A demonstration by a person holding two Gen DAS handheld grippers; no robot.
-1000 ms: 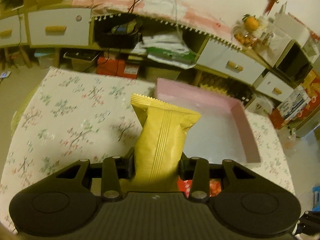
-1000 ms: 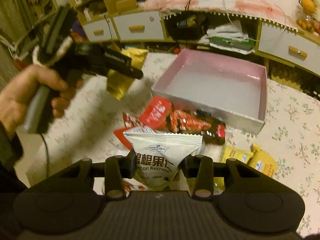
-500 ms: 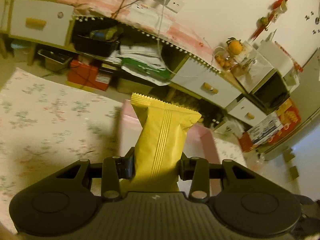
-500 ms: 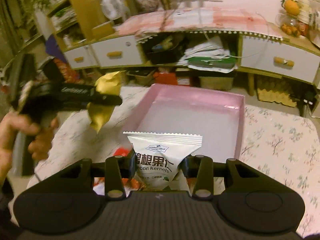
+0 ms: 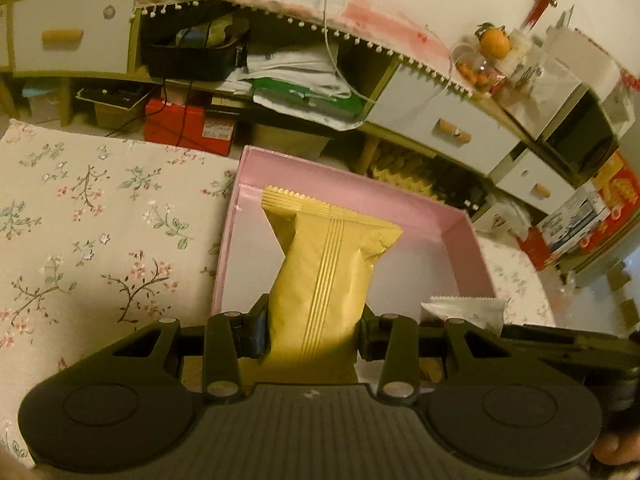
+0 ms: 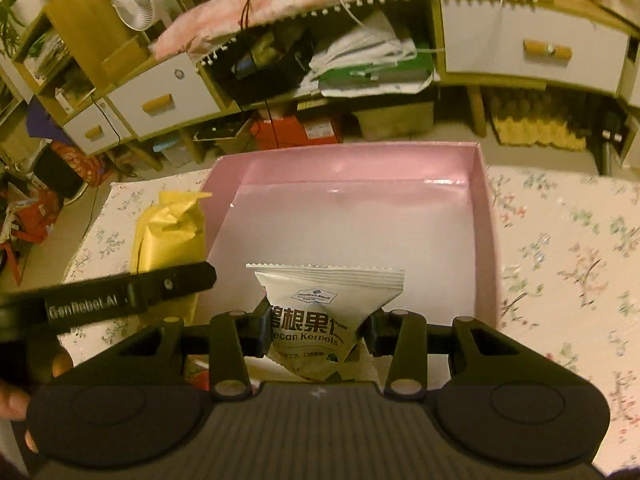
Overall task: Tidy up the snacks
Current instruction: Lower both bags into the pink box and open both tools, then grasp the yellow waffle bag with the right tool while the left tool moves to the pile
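My left gripper (image 5: 312, 334) is shut on a gold snack packet (image 5: 324, 280), which stands upright over the near left part of the pink box (image 5: 468, 240). The right gripper (image 6: 318, 330) is shut on a white pecan kernel packet (image 6: 320, 312), held above the near edge of the same pink box (image 6: 486, 240). In the right wrist view the gold packet (image 6: 170, 236) and the left gripper's black finger (image 6: 132, 298) show at the left, beside the box's left wall. The white packet's crimped top (image 5: 464, 308) peeks in at the right of the left wrist view. The box floor looks bare.
The box sits on a floral tablecloth (image 5: 100, 220) with free cloth on both sides. Red wrappers (image 6: 198, 372) show just under the right gripper. Behind the table runs a low cabinet (image 6: 532, 52) with drawers and cluttered shelves. A hand (image 6: 16, 396) holds the left gripper.
Both grippers have come over the pink box with their packets. The snack pile has dropped below the right view, and the left gripper now sits close at its left.
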